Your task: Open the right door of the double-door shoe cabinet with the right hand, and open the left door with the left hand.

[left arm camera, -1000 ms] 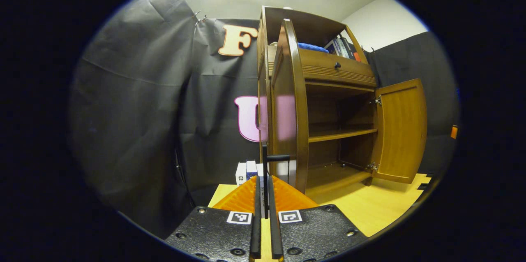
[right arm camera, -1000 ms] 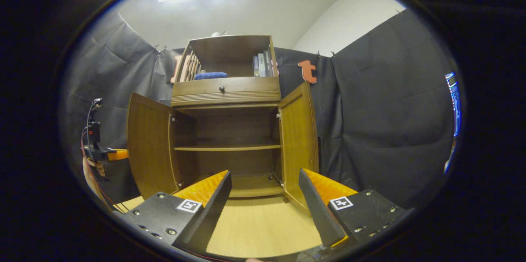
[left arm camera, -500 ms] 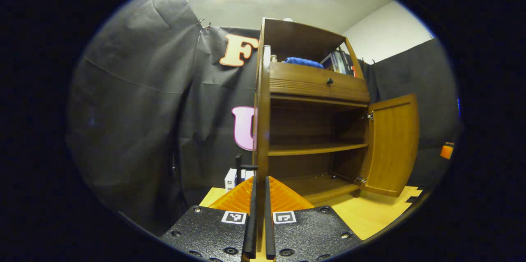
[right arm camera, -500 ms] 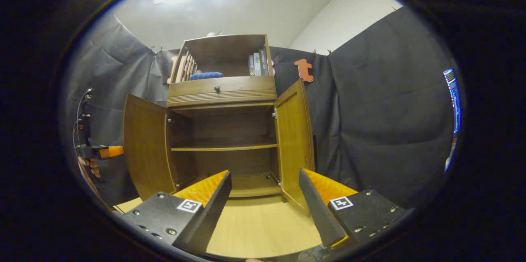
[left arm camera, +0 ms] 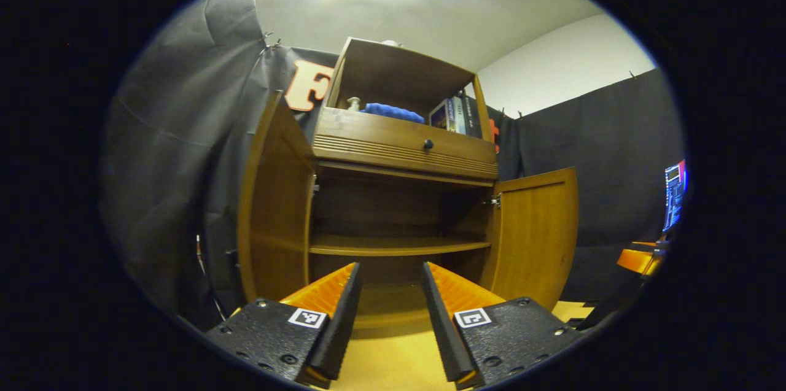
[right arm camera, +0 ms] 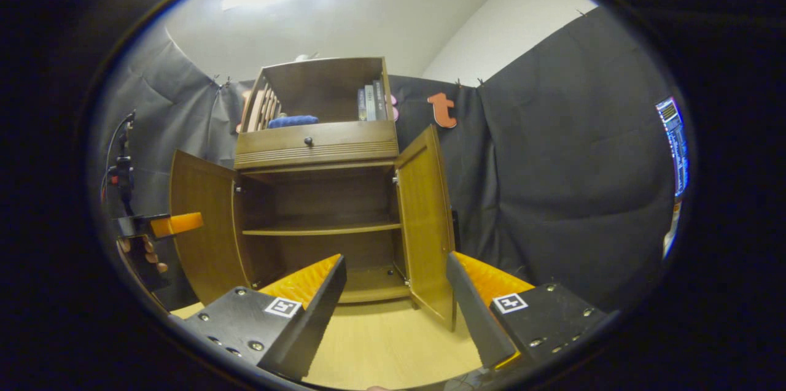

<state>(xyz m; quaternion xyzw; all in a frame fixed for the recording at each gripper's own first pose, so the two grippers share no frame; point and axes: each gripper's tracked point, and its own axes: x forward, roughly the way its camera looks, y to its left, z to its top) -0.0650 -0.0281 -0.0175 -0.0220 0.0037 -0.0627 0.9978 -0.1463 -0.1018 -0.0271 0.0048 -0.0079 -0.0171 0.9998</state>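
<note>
Standing wide open on both sides, the brown wooden double-door shoe cabinet [right arm camera: 316,194] sits on the pale wooden floor [right arm camera: 381,342], its left door [right arm camera: 199,225] swung out to one side and its right door [right arm camera: 424,219] swung out to the other. A second ago the left gripper [left arm camera: 385,317] was clenched on the left door's edge; now its fingers are spread apart, released and holding nothing, facing the bare middle shelf [left arm camera: 393,245] from in front. Seen from the right gripper view, that left gripper [right arm camera: 166,225] hangs just beside the left door's outer face. The right gripper [right arm camera: 396,311] is released as before, hovering empty before the cabinet, which has slid slightly leftward in its view since then. A blue cloth [left arm camera: 393,112] and some books [left arm camera: 457,116] rest in the top compartment above a drawer with a dark knob [left arm camera: 428,145].
</note>
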